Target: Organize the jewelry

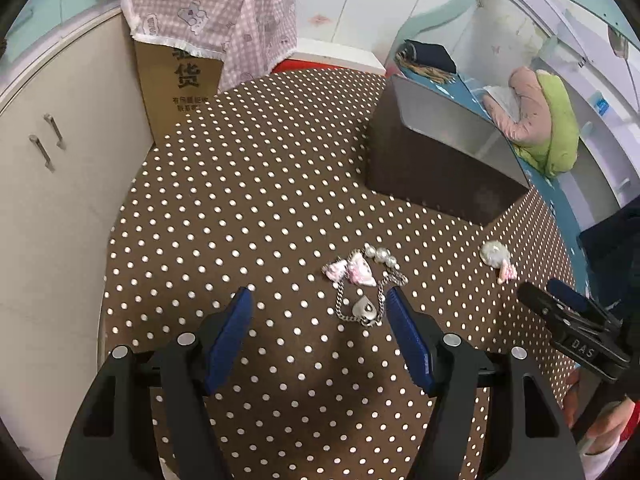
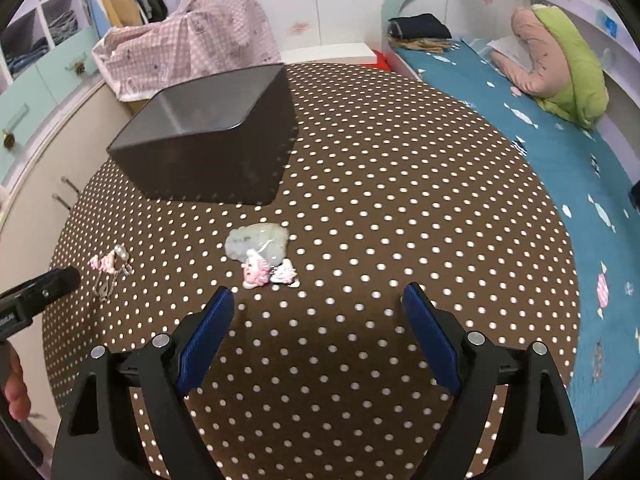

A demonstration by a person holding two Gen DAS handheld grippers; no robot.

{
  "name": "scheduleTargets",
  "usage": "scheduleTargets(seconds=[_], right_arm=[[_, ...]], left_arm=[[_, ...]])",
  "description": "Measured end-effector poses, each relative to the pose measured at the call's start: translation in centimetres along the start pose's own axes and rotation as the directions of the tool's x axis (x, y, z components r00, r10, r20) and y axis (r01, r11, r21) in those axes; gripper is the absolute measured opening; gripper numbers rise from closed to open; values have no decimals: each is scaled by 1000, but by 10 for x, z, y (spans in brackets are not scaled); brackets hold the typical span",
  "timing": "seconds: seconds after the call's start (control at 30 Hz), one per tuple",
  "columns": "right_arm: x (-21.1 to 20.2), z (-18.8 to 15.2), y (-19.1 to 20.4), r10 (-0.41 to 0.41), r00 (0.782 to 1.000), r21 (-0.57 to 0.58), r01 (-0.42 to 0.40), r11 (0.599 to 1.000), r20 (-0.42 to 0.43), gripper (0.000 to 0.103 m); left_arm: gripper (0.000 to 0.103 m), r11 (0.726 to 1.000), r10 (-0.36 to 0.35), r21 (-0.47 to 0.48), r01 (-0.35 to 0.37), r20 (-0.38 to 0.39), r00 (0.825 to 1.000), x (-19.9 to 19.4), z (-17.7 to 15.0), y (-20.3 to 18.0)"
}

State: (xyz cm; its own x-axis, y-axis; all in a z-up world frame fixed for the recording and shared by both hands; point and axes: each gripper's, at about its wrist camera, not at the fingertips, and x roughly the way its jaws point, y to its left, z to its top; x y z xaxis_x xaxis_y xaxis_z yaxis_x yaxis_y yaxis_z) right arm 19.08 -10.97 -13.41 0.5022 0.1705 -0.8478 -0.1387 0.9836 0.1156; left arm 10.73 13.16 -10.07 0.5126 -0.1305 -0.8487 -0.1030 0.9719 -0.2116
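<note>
On the brown polka-dot tablecloth [image 1: 248, 208] lies a silver chain bracelet [image 1: 362, 308] with pearls, a heart pendant and pink charms. My left gripper [image 1: 320, 300] hangs open just above it, and the heart lies close inside the right blue pad [image 1: 400, 320]. A pale stone piece with pink charms [image 2: 260, 252] lies ahead of my open right gripper [image 2: 318, 296], toward its left finger, outside the jaws. This piece [image 1: 496, 258] also shows in the left wrist view, with the right gripper [image 1: 542, 288] beside it. An open dark box [image 2: 208, 140] stands behind the jewelry.
A cardboard box under pink checked cloth [image 1: 208, 20] stands at the table's far edge. A cream cabinet [image 1: 44, 184] borders the table on the left. On the right is a bed with a teal sheet [image 2: 520, 128] and a pink and green pillow [image 2: 560, 68].
</note>
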Motion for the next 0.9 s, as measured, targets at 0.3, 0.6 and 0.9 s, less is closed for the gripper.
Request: scheduleTargets(seconds=[0.3, 0.6, 0.9], right_arm=[[18, 3, 32, -46, 999, -104, 45, 994, -8, 67], [17, 10, 32, -42, 999, -94, 42, 995, -1, 50], [18, 10, 25, -19, 1000, -78, 20, 997, 5, 24]], left_arm=[[67, 1000, -25, 11, 25, -24, 999, 17, 3, -9], [35, 997, 28, 70, -29, 11, 1000, 26, 9, -23], [8, 998, -13, 69, 12, 10, 1000, 26, 13, -19]])
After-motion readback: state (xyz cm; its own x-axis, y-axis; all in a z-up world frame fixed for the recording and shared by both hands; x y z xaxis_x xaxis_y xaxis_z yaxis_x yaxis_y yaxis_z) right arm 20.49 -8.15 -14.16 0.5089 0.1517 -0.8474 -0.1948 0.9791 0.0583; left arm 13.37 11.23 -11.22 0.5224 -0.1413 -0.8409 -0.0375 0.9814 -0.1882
